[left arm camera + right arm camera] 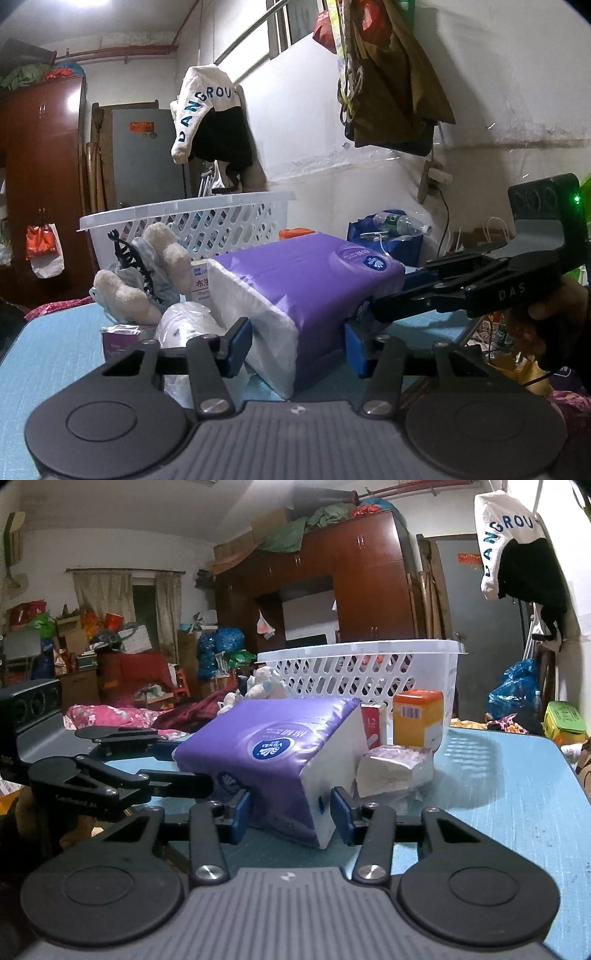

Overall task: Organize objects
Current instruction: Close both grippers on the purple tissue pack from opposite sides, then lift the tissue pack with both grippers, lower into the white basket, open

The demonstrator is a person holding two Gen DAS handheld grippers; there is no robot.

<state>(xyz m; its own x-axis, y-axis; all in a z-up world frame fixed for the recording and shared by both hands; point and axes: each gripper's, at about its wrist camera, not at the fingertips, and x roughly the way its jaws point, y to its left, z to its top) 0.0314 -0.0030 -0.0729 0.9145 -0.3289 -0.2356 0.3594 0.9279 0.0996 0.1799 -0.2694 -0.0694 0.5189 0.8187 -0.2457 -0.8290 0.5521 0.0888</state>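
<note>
The purple tissue pack [306,291] lies on the blue table [55,343], tilted, with its white end turned toward the left wrist camera. The left gripper [297,345] has its jaws spread about as wide as this end, one blue pad [238,347] at each side of the pack; whether the pads press the wrapper or only stand just beside it, I cannot tell. In the right wrist view the right gripper [290,812] stands at another corner of the same pack [273,753], its jaws wide, the blue pads [341,818] close to the wrapper — contact is also not clear here. Each view shows the other gripper reaching to the pack from the side. Behind the pack stands a white perforated laundry basket [192,218]. To the left of the pack, in the left wrist view, lie a beige plush toy [147,273], a black hair claw [135,260] on top of it, a small white medicine box [201,282] and a clear plastic bag [188,328]. In the right wrist view an orange box [417,716] and a small wrapped tissue packet [393,770] stand between the pack and the basket [369,668].
</note>
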